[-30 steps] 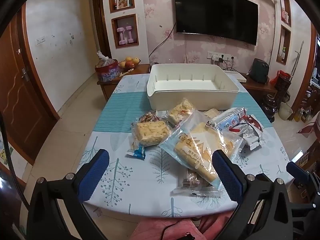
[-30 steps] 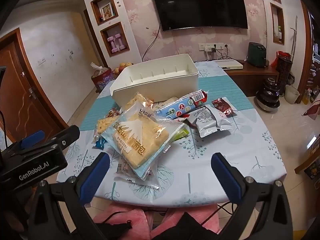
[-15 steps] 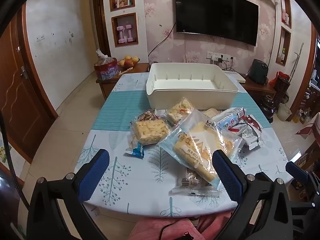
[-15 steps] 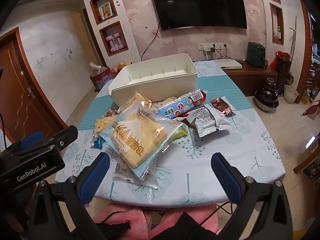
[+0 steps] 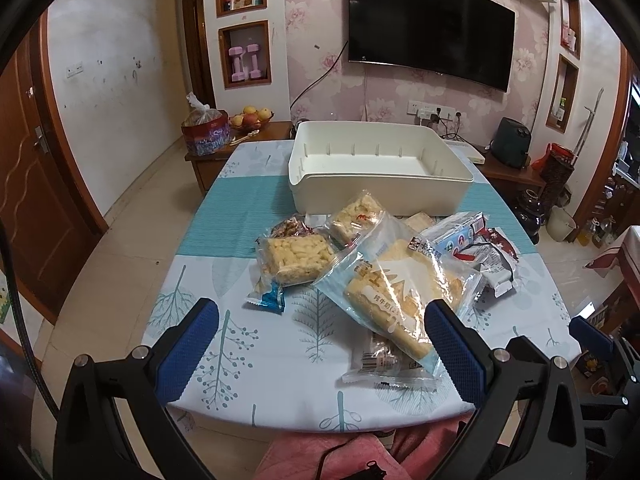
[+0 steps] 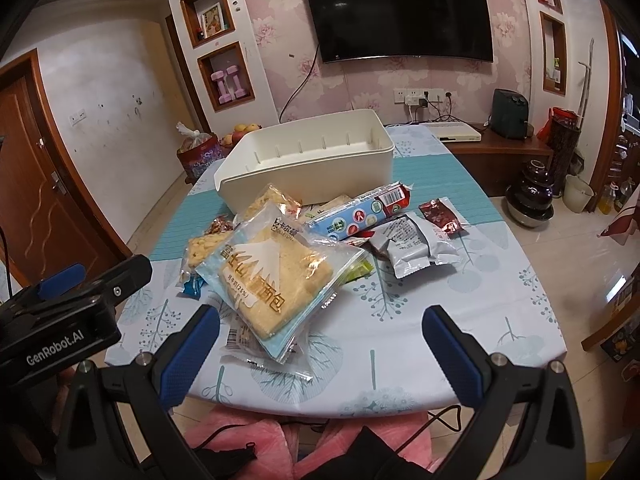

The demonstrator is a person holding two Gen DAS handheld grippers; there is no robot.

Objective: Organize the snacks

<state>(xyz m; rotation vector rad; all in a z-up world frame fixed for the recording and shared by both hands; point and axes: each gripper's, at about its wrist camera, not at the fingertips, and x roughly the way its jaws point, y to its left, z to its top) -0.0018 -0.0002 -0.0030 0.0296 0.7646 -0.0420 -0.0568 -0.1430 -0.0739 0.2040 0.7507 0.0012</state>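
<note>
Left gripper (image 5: 320, 344) hovering at the near table edge, jaws spread wide, nothing between the blue pads (image 5: 188, 350). Right gripper (image 6: 320, 344) likewise held back at the near edge, jaws spread wide and empty.

White bin (image 5: 380, 174) as landmark, standing on the tablecloth (image 5: 224, 344) with nothing visible inside. Just in front of the bin, a heap of snacks: large bread bag (image 5: 400, 288) nearest the grippers, tilted over a smaller clear-wrapped packet (image 5: 380, 364). Left of the bread bag, a rice-crisp bar (image 5: 294, 260); behind it, nearer the bin, a second crisp bar (image 5: 354, 216) and a nut packet (image 5: 290, 228). Right of the bin's front, a blue biscuit pack (image 6: 360, 216), a silver pouch (image 6: 408, 244) and a dark red sachet (image 6: 442, 216), close together. Green wrapper (image 6: 358, 270) peeking from under the bread bag.

Behind the bin, a television (image 5: 428, 26) on the wall; to its left, a fruit bowl (image 5: 250, 118).
</note>
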